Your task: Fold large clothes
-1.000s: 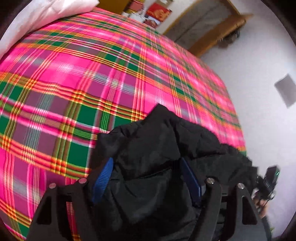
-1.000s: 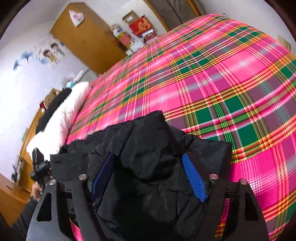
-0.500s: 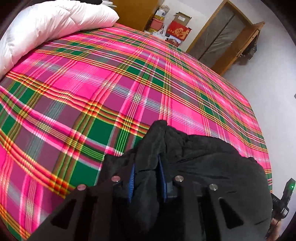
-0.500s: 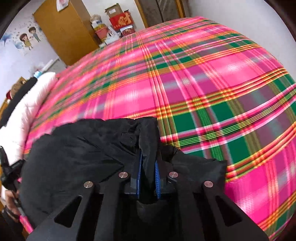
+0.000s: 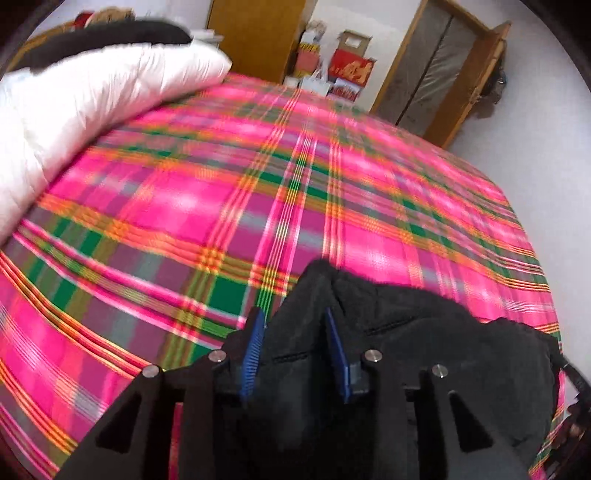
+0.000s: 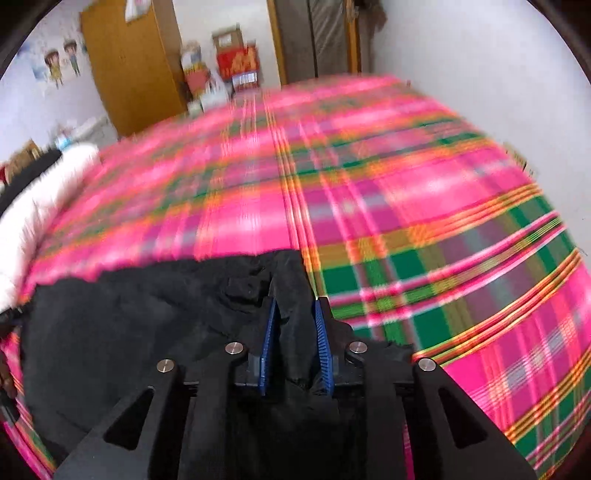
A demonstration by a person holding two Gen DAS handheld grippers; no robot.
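Black jacket point(image 5: 424, 369): long axis left-right along our near bed point(image 5: 184, 206) edge. Left gripper point(image 5: 295, 343) and right gripper point(image 6: 294, 332) pinch its folds, jaws opening wider than half a second ago.

No readable text anywhere. Gold marks on the red box point(image 5: 351, 68) by the wardrobe point(image 5: 255, 35) too blurred to make out; same in the right view.

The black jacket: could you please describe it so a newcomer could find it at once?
Start from the bed's pink plaid cover. At its near edge lies the black jacket, a puffy dark heap. Unlike the white duvet at the head, it is black and gathered between both grippers' jaws.
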